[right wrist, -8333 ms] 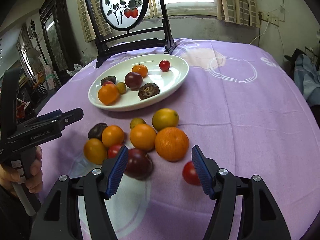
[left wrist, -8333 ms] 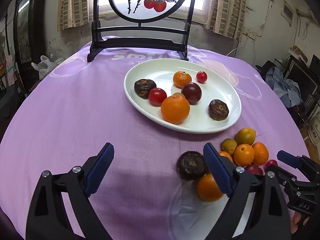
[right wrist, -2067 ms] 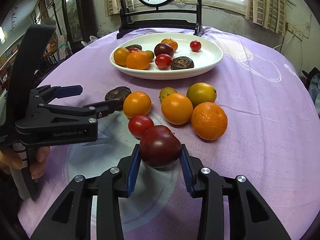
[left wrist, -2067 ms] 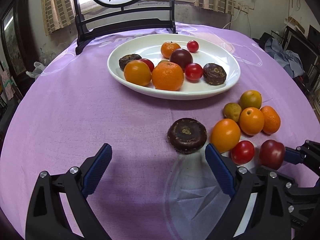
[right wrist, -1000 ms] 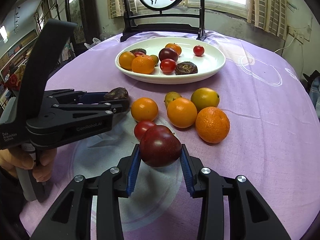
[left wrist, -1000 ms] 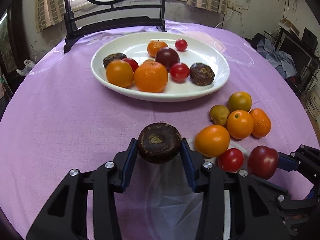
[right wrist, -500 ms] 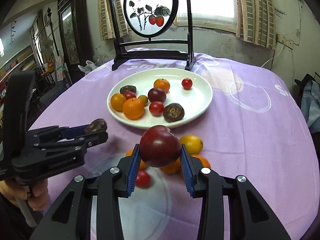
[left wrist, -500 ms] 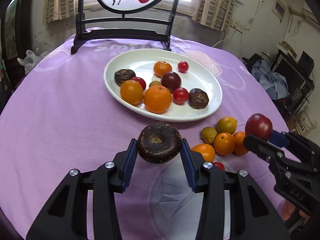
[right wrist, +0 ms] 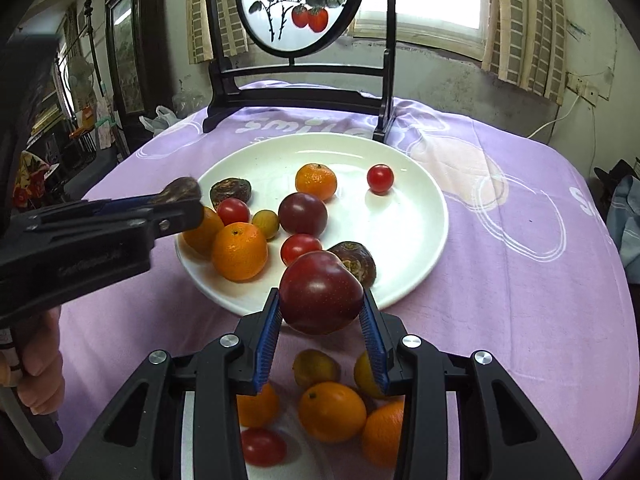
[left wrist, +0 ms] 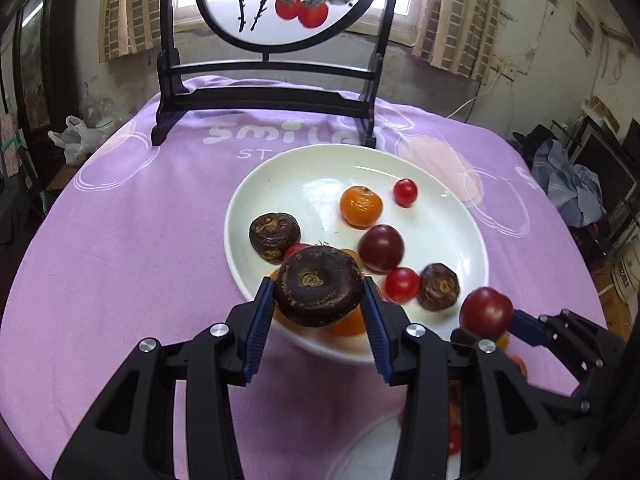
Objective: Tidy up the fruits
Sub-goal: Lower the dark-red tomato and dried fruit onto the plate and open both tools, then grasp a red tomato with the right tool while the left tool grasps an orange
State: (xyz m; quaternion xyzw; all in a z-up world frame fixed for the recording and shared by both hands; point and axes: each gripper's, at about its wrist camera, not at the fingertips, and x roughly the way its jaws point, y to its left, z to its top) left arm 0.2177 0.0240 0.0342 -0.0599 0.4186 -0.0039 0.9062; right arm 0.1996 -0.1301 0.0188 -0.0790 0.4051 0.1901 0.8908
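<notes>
My left gripper (left wrist: 318, 312) is shut on a dark brown water chestnut (left wrist: 318, 290) and holds it in the air above the near rim of the white plate (left wrist: 460, 216). My right gripper (right wrist: 320, 322) is shut on a dark red plum (right wrist: 321, 297) and holds it above the plate's (right wrist: 416, 216) front edge. The plate carries oranges, cherry tomatoes, a plum and brown chestnuts. The left gripper with its chestnut (right wrist: 182, 190) shows at the left of the right wrist view. The plum (left wrist: 486, 312) shows at the right of the left wrist view.
Several oranges (right wrist: 332, 412) and a cherry tomato (right wrist: 262, 446) lie on the purple tablecloth (right wrist: 520, 280) below my right gripper. A black wooden stand with a round painted screen (left wrist: 280, 0) rises behind the plate. A hand (right wrist: 38, 368) grips the left tool.
Both grippers have moved forward and up toward the plate, each carrying its fruit. The loose fruits now lie beneath and behind the grippers.
</notes>
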